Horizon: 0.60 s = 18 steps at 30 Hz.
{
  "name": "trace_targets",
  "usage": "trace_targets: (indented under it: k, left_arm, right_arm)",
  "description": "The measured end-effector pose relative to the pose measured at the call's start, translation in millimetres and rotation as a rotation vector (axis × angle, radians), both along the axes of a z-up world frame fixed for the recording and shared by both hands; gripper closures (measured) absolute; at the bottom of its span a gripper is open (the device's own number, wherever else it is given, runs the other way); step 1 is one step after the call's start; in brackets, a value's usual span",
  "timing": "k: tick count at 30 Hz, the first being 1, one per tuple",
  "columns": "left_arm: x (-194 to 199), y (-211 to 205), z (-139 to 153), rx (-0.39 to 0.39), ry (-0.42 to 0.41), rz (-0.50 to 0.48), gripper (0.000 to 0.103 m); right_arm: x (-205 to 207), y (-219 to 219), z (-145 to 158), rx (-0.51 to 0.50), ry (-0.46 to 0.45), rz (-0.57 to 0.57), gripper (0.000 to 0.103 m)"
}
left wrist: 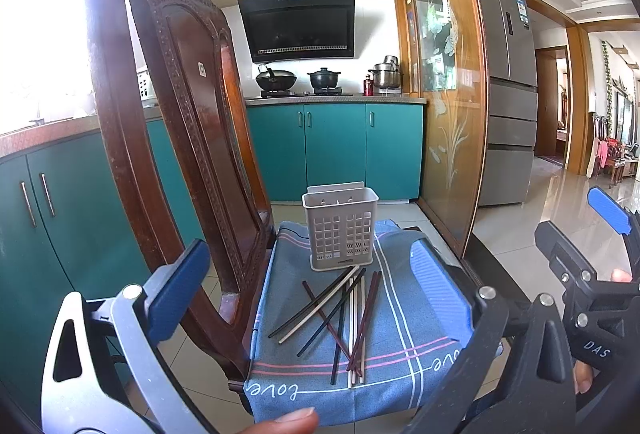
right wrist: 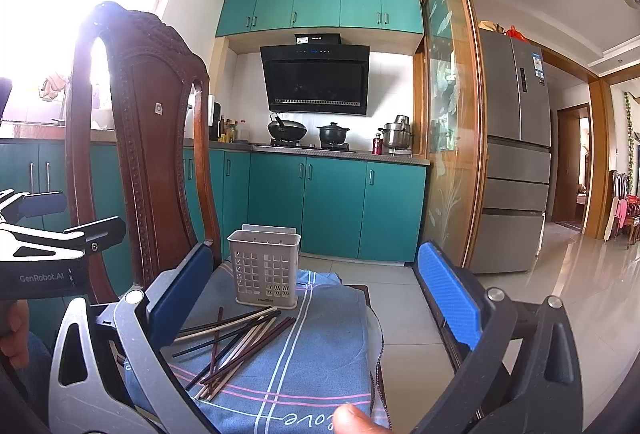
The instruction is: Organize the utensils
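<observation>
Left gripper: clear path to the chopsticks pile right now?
Probably yes. The left gripper is open and aimed at the chopsticks, loose on the blue cloth; nothing lies between, and the holder stands behind them.

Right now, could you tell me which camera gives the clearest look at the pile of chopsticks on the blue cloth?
The left wrist view: the chopsticks lie whole and unobstructed between the open fingers, just before the utensil holder. In the right wrist view the chopsticks appear lower left, their near ends partly hidden behind the right gripper's left finger.
</observation>
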<state>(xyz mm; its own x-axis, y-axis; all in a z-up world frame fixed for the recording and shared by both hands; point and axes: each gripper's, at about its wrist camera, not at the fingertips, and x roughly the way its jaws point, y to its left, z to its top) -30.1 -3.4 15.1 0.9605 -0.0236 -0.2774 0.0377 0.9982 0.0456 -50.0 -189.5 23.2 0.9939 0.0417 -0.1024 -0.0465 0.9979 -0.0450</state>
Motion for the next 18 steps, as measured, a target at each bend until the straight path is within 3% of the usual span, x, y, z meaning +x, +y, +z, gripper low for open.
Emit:
trace_targets:
  k: [18]
  left_arm:
    - [10.8, 0.1, -3.6, -0.004, 0.026, -0.001, 0.003]
  right_arm:
    - [3.9, -0.9, -4.1, 0.002, 0.016, 0.004, 0.003]
